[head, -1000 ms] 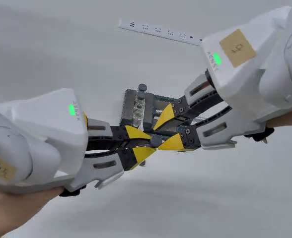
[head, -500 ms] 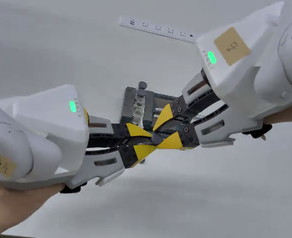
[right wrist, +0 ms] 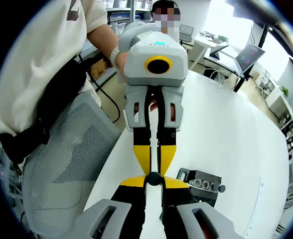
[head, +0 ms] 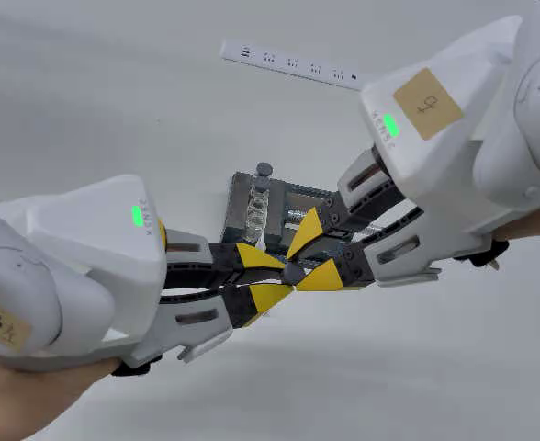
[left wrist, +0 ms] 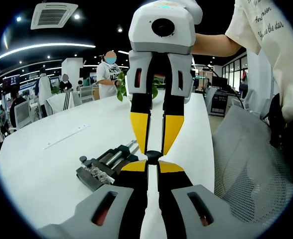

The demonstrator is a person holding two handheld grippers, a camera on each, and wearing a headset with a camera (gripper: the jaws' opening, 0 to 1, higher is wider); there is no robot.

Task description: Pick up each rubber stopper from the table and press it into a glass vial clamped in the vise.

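A small dark rubber stopper (head: pixel 293 273) hangs above the white table, just in front of the vise (head: pixel 284 204). My left gripper (head: pixel 286 277) and right gripper (head: pixel 300 269) meet tip to tip, and both pairs of yellow fingertips close on the stopper. In the left gripper view the stopper (left wrist: pixel 153 155) sits at my own tips, with the right gripper's fingers (left wrist: pixel 143 130) coming down onto it. The right gripper view has the stopper (right wrist: pixel 154 178) between its own jaws. Clear glass vials (head: pixel 255 213) stand in a row clamped in the vise.
A white power strip (head: pixel 288 62) lies at the far side of the table. The table edge and a grey mesh chair (right wrist: pixel 67 164) are behind the left gripper. Other desks and people stand in the room beyond (left wrist: pixel 109 74).
Both grippers stay tip to tip on the stopper. The whole picture has shifted slightly, so the camera has moved.
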